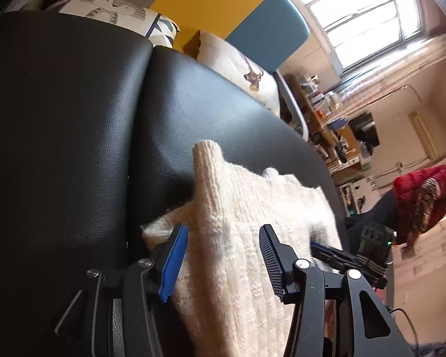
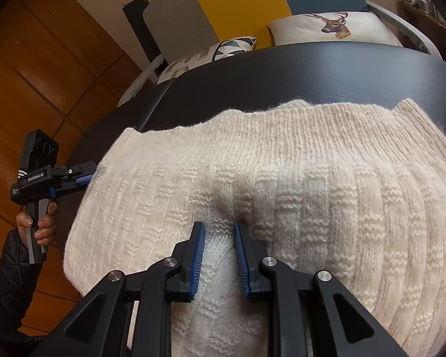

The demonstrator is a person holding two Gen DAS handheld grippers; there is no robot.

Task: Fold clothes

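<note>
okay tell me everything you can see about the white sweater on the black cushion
The sweater is cream, a chunky knit with ribbed and basket-weave bands, slightly fuzzy. It lies folded on the black leather cushion, one ribbed cuff poking upward. The right hand-held gripper pinches a bunched fold of it; the left hand-held gripper sits open at its edge, pads not pressing.

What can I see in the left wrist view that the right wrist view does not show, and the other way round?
Only the left wrist view shows the window, a cluttered shelf and a red garment lying to the right.

Only the right wrist view shows the wooden wall panels, a hand gripping the left tongs by their handle, and the right tongs pinching a fold of knit.

Both show the cream knitted sweater on the black leather surface, the deer cushion and the yellow and blue panels behind.
</note>
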